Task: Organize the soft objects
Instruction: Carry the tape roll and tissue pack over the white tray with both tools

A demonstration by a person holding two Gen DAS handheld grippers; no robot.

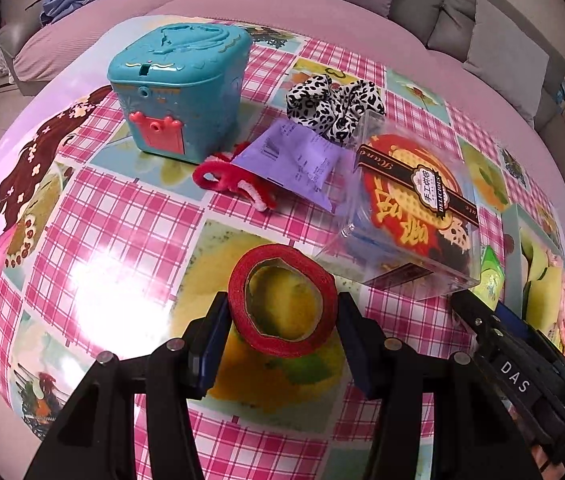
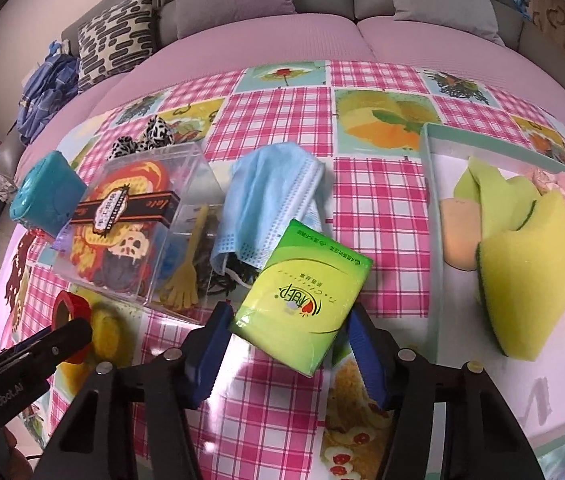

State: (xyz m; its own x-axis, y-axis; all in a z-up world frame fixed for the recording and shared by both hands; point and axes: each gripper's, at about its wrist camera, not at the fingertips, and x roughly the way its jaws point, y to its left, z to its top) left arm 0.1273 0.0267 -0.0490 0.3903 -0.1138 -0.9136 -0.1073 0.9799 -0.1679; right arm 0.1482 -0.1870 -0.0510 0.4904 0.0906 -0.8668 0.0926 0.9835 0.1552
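In the lower centre of the left wrist view, a red tape roll [image 1: 282, 304] is flanked by the blue pads of the left tool [image 1: 282, 320], which is seen closed against its sides. Behind it, right of centre, a clear plastic box [image 1: 406, 216] is seen on the checked surface [image 1: 122, 216], with a teal box [image 1: 180, 88] at the upper left. In the right wrist view, a green tissue pack [image 2: 302, 296] is gripped at the lower centre by the right tool [image 2: 288, 334]. A blue face mask [image 2: 270, 188] is draped just above it, and yellow sponges [image 2: 530, 272] lie in a tray [image 2: 430, 184] at the right.
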